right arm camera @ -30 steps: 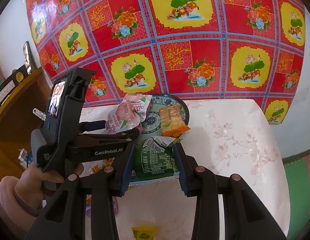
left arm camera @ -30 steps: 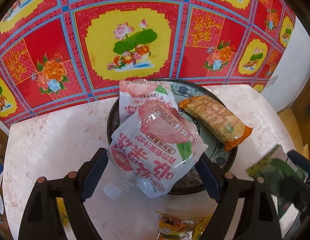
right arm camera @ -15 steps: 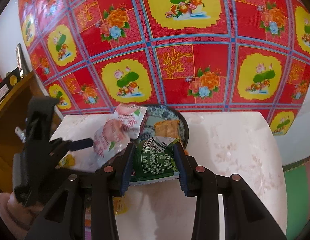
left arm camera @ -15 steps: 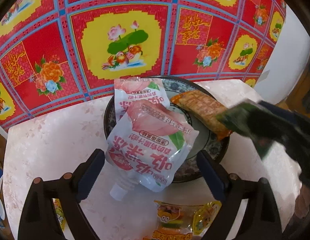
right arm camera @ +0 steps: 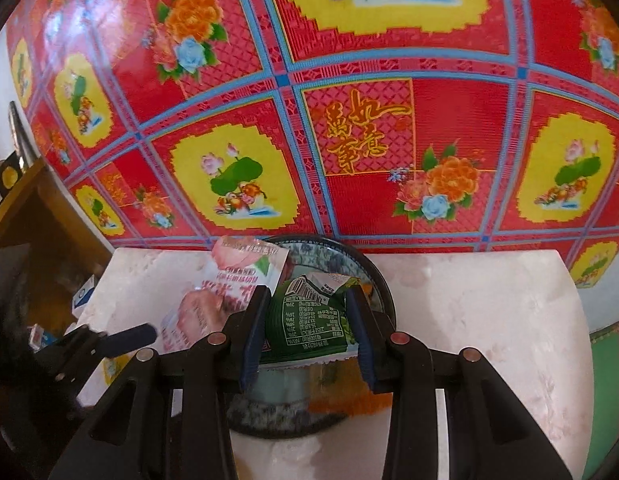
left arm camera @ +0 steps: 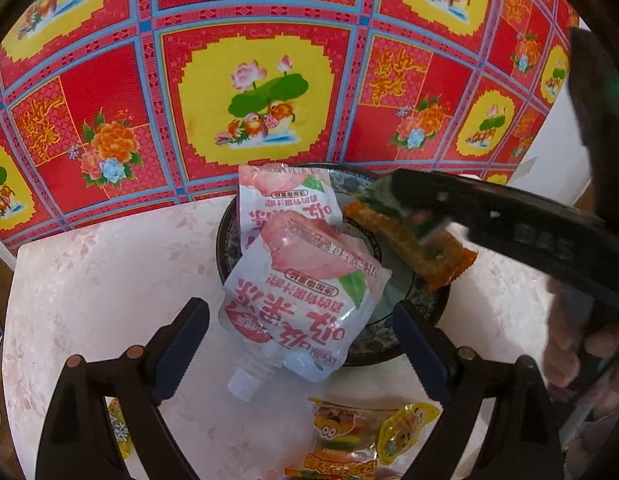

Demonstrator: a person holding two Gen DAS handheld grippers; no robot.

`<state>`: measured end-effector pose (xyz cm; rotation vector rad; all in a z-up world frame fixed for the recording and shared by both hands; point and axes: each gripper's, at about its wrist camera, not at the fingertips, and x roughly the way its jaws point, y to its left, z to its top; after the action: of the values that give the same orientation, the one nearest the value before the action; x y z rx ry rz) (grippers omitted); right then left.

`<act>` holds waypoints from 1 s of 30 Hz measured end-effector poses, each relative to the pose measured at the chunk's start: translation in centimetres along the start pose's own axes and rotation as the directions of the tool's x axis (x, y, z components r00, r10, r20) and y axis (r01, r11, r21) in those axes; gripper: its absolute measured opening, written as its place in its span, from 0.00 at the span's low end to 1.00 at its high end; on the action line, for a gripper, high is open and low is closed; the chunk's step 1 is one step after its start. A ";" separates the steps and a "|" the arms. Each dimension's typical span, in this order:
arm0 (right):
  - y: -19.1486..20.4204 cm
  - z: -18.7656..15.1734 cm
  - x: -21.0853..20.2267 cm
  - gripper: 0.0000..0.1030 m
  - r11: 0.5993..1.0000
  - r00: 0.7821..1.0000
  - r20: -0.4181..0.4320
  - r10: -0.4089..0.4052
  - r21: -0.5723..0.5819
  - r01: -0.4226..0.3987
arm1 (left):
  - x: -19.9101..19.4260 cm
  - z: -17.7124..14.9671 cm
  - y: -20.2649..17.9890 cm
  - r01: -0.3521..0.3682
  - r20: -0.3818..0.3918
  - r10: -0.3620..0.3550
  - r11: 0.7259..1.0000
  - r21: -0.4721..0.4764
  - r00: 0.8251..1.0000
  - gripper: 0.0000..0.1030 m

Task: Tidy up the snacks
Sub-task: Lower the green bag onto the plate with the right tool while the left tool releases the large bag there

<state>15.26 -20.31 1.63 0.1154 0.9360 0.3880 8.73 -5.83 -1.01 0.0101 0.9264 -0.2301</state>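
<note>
Soft, even indoor light fills both wrist views, with only faint shadows on the pale table (left arm camera: 89, 280). Fisheye lenses bow the patterned red cloth (left arm camera: 261, 92) outward and leave dark vignettes in every corner. Motion blur smears the right gripper (left arm camera: 405, 204) at the right of the left view; glare whitens the cloth at upper left of the right view.

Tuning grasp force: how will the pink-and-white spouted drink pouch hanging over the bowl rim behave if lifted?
The pink-and-white spouted drink pouch looks soft: it drapes over the dark patterned bowl rim, so probably floppy. Its bulging body suggests liquid, likely heavy for its size. The glossy film may slip.
</note>
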 end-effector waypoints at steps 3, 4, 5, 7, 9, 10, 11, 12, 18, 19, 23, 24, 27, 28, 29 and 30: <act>0.0 0.6 1.4 0.39 1.000 1.000 -0.018 -0.002 0.005 0.003 | -0.2 0.0 0.2 -0.006 0.004 0.006 1.000 -0.005 1.000 0.93; 0.0 0.8 1.7 0.39 1.000 1.000 -0.021 -0.004 0.006 0.004 | -0.1 0.1 0.2 -0.009 0.003 0.009 1.000 -0.007 1.000 0.93; 0.0 1.1 2.1 0.39 1.000 1.000 -0.023 -0.006 0.007 0.007 | 0.0 0.1 0.2 -0.011 0.003 0.011 1.000 -0.008 1.000 0.93; 0.0 1.5 2.8 0.39 1.000 1.000 -0.025 -0.003 0.003 0.003 | 0.0 0.1 0.3 -0.012 0.001 0.012 1.000 -0.014 1.000 0.93; 0.1 1.7 3.4 0.39 1.000 1.000 -0.030 -0.007 -0.004 0.007 | 0.1 0.1 0.4 -0.009 -0.002 0.009 1.000 -0.019 1.000 0.93; 0.2 1.8 3.9 0.39 1.000 0.999 -0.035 -0.011 -0.009 0.010 | 0.1 0.1 0.5 -0.009 -0.003 0.009 1.000 -0.022 1.000 0.93; 0.2 1.9 4.3 0.39 1.000 0.999 -0.042 -0.012 -0.011 0.011 | 0.3 0.2 0.5 -0.009 -0.004 0.009 1.000 -0.023 1.000 0.93; 0.2 1.9 4.6 0.39 1.000 0.999 -0.049 -0.013 -0.013 0.013 | 0.3 0.2 0.6 -0.011 -0.004 0.010 1.000 -0.024 1.000 0.93; 0.1 1.9 5.9 0.39 1.000 0.997 -0.077 -0.005 -0.014 0.004 | 0.4 0.4 0.6 -0.014 -0.002 0.014 0.999 -0.029 1.000 0.93; 0.2 1.9 5.9 0.39 1.000 0.997 -0.078 -0.005 -0.013 0.004 | 0.4 0.4 0.7 -0.015 -0.003 0.015 0.999 -0.032 1.000 0.93; 0.5 1.9 6.2 0.40 1.000 0.997 -0.080 -0.004 -0.019 0.003 | 0.3 0.4 0.6 -0.018 -0.003 0.018 0.999 -0.033 1.000 0.93; 0.5 1.9 6.1 0.44 1.000 0.997 -0.079 -0.003 -0.019 0.001 | 0.2 0.4 0.6 -0.021 -0.002 0.021 0.999 -0.031 1.000 0.93; 0.7 1.9 6.0 0.50 1.000 0.997 -0.071 -0.001 -0.016 -0.001 | -0.1 0.4 0.7 -0.029 -0.002 0.029 0.999 -0.035 1.000 0.93; 0.3 1.9 5.5 0.50 1.000 0.998 -0.068 -0.002 -0.014 0.001 | -0.2 0.3 0.7 -0.034 -0.002 0.034 0.999 -0.038 0.999 0.93; 0.3 1.9 5.3 0.50 1.000 0.998 -0.067 -0.004 -0.013 0.003 | -0.4 0.3 0.8 -0.036 -0.001 0.036 0.999 -0.040 0.999 0.93; 0.3 1.9 5.2 0.51 1.000 0.998 -0.067 -0.007 -0.012 0.006 | -0.6 0.2 0.9 -0.038 0.000 0.038 0.998 -0.043 0.999 0.93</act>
<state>19.49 -17.96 -1.14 0.0893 0.9995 0.3936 8.71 -4.88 -0.46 -0.0116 0.9290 -0.1749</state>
